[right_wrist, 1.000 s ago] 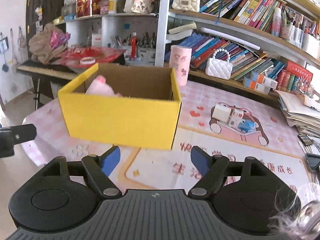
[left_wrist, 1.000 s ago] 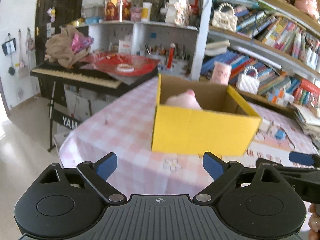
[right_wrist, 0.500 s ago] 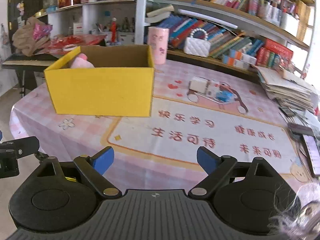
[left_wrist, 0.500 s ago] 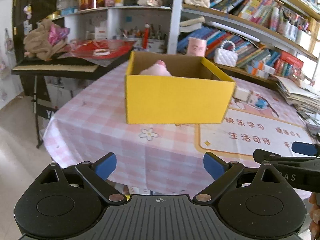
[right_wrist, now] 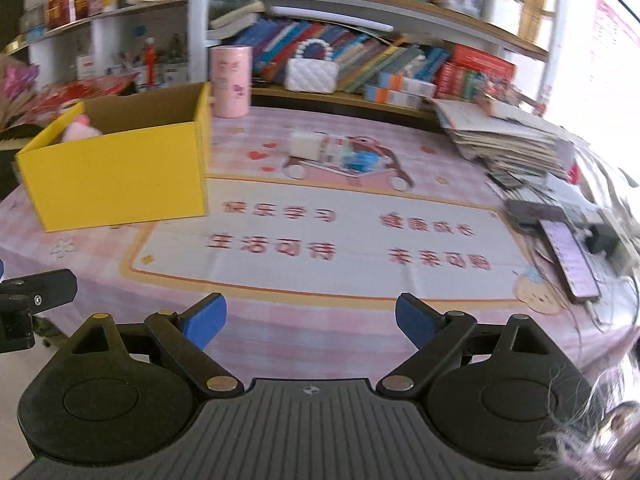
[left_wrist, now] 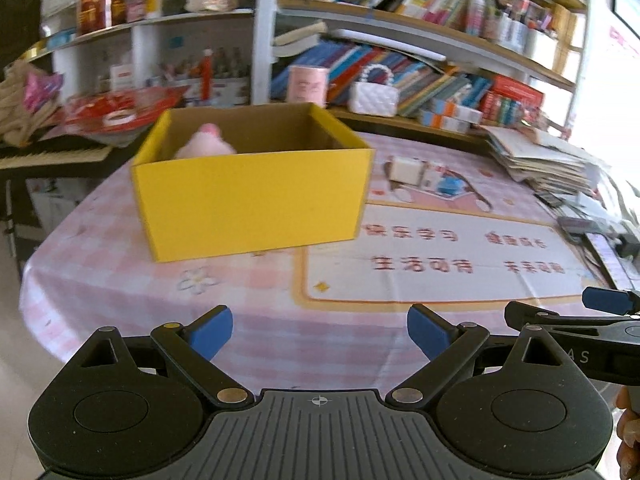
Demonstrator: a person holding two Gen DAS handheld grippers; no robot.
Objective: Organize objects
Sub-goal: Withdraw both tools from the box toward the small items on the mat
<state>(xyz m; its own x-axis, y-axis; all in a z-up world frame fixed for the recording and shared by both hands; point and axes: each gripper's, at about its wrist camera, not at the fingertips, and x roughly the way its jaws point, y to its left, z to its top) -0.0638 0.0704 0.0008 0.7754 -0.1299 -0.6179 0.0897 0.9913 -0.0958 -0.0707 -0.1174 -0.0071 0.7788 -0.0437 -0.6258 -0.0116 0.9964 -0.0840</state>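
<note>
Since a second ago, both views have swung rightward across the surface [left_wrist: 440, 320]: the open yellow cardboard box [left_wrist: 252, 200], which filled the centre of my left view, now sits at about 11 o'clock there and at 9 o'clock in the right view [right_wrist: 116, 176]. More of the printed mat with red characters [right_wrist: 344, 240] has come into sight.

The right tongs [right_wrist: 308, 320] are opening as I write, blue pads wide, nothing between them. The left tongs [left_wrist: 320, 332] are released too, and empty.

The pink plush toy [left_wrist: 206, 146] lies inside the box, against its far left wall, only its top showing. I judge that item done; I am backing off to look for the next.

Box orientation: the long axis runs roughly 9-to-3 in the left view, the opening faces up, and one long side faces me.

Candidates ahead: the small white-and-blue items [right_wrist: 332, 150] at 12 o'clock on the mat, well apart from the box. The dark phone with a lit screen [right_wrist: 568, 256] lies at 3 o'clock.
</note>
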